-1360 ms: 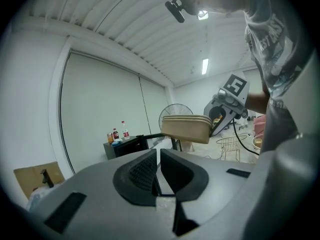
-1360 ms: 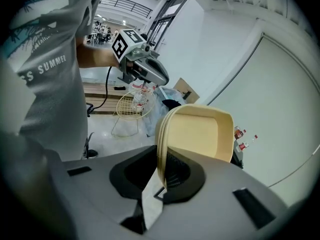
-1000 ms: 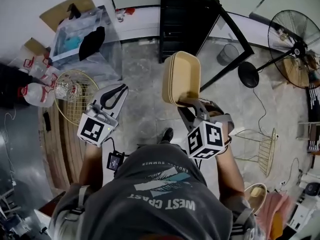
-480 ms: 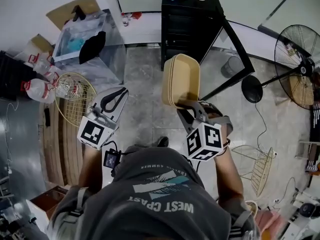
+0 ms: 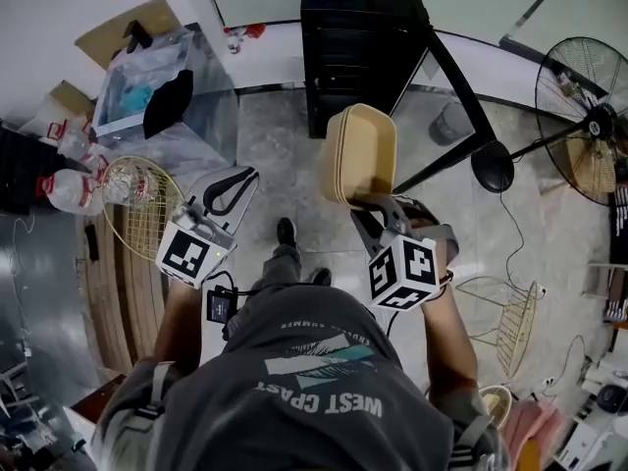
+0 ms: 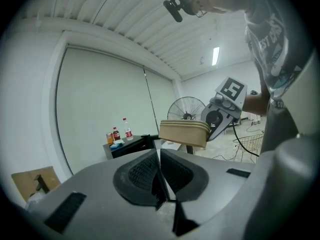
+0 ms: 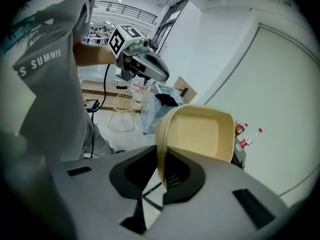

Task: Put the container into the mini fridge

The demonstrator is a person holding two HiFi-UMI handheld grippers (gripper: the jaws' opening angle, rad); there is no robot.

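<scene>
- Right claw [image 7: 161, 171]: clenched on the container [image 7: 200, 131]. Both jaws press on one narrow end of it, at the edge.
- Container: tan, shallow, with rounded corners. It stands on edge in the air and sticks out forward past my jaws. Thin parallel lines run along its edge. Its broad face is on the right jaw's side.
- Left claw [image 6: 159, 169]: jaws pressed together, with nothing between them.
- Left gripper view: the container [image 6: 183, 131] and the right claw [image 6: 222, 116] show beyond my shut jaws, off to the right.
- Head view: I hold both claws out in front of my chest. The left claw [image 5: 242, 176] is apart from the container [image 5: 358, 155], with bare floor between them. The right claw [image 5: 368, 204] grips the container's near end.
- Shoe [image 5: 286, 230]: on the grey tiled floor, below and between the two claws.
- Wire basket [image 5: 137, 204]: on the floor at my left, just beside the left claw in the picture.
- Black cabinet [image 5: 355, 47]: ahead of the container, against the wall. I cannot tell whether it is the mini fridge. The container is in the air, well short of it.
- Bottles [image 6: 120, 132]: upright on top of the cabinet.
- Fan [image 5: 587, 106]: on a stand at the far right, well apart from both claws.
</scene>
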